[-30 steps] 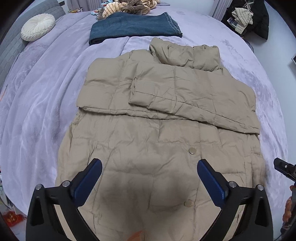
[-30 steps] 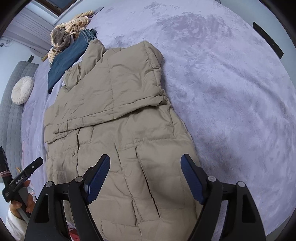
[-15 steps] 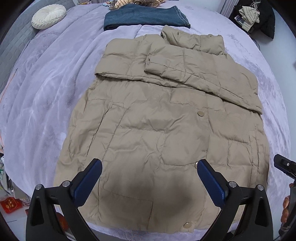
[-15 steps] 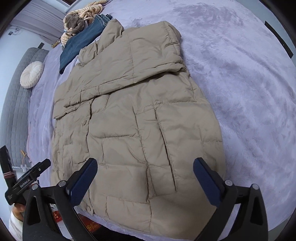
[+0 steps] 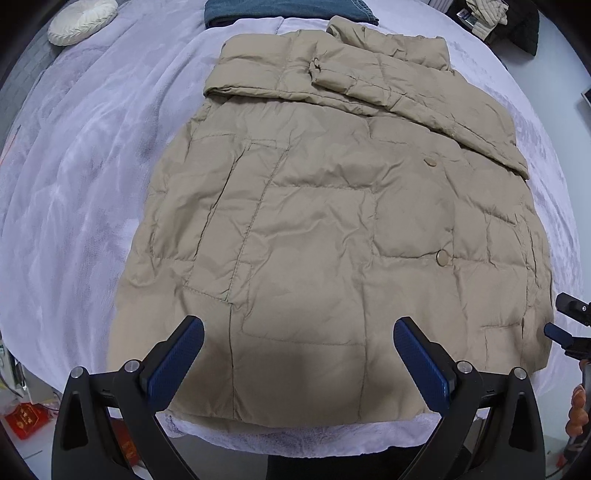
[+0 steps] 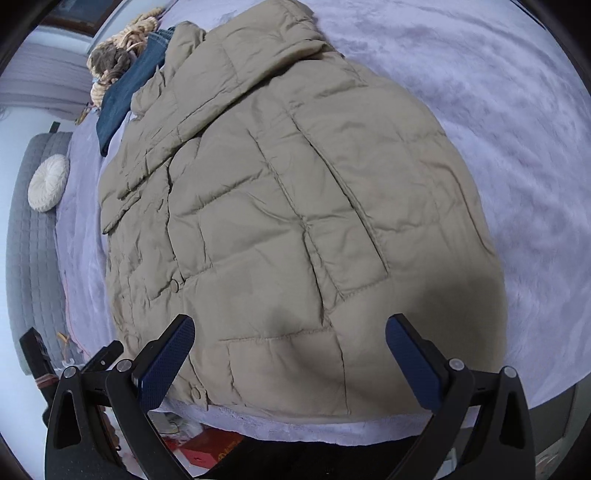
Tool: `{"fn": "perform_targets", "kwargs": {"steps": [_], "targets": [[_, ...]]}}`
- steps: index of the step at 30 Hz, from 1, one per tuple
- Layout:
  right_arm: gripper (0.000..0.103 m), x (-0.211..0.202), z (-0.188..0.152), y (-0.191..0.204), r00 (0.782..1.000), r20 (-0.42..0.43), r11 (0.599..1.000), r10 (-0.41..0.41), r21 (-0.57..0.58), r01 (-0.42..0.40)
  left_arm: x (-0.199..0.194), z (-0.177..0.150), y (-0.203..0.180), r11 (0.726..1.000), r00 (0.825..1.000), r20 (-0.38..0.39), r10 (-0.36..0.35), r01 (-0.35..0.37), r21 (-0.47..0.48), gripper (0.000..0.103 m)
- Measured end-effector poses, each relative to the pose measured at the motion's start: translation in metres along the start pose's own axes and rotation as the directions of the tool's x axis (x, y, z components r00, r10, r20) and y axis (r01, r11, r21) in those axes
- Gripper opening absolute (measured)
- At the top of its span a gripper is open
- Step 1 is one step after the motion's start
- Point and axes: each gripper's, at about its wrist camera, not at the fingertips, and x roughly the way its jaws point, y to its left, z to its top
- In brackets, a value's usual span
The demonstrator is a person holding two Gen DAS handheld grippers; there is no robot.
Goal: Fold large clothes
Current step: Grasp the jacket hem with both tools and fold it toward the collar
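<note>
In the left wrist view the left tongs (image 5: 298,350) hang spread wide and empty above the near hem of the beige quilted puffer jacket (image 5: 332,229), which lies flat and face up on the lavender plush bed cover (image 5: 74,177) with both sleeves already folded across the chest and the collar at the far end; the step in hand looks like taking the hem to fold the body up toward the collar, and to do it well this pad pair should pinch the hem near its left corner, catching both layers of the slippery fabric, and lift evenly with the other side so the crease runs straight. The round metal snap button (image 5: 442,257) sits near the right of the front and is best kept out of the pinch. Beyond the collar lie folded dark blue jeans (image 5: 288,9), close enough that the fold should stop short of them, and a white round pleated cushion (image 5: 83,20) rests well apart at the far left. In the right wrist view the right tongs (image 6: 290,347) are likewise spread to their widest with nothing between them, poised over the hem's right part, and should grip near that corner. A tan and brown tangle of yarn-like fabric (image 6: 118,62) lies past the jeans, and a grey quilted headboard (image 6: 33,240) borders the bed, neither blocking the fold
</note>
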Motion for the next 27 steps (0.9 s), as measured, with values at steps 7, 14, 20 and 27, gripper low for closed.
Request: {"fn": "perform_targets", "kwargs": {"steps": [7, 14, 20, 27], "targets": [[0.103, -0.012, -0.019, -0.043, 0.994, 0.062, 0.972, 0.089, 0.211, -0.101, 0.003, -0.012, 0.020, 0.998, 0.998, -0.020, -0.055, 0.055, -0.011, 0.103], [0.103, -0.020, -0.040, -0.077, 0.978, 0.127, 0.918, 0.166, 0.342, -0.200, 0.008, -0.039, 0.073, 0.956, 0.968, -0.035, -0.247, 0.238, -0.169, 0.103], [0.103, -0.023, -0.056, -0.089, 0.971, 0.135, 0.904, 0.200, 0.358, -0.235, 0.014, -0.063, 0.101, 0.905, 0.923, -0.078, -0.377, 0.349, -0.245, 0.103], [0.103, -0.014, -0.070, -0.104, 0.970, 0.120, 0.878, 0.211, 0.414, -0.242, 0.045, -0.079, 0.097, 0.896, 0.893, -0.188, -0.409, 0.354, -0.269, 0.103]]}}
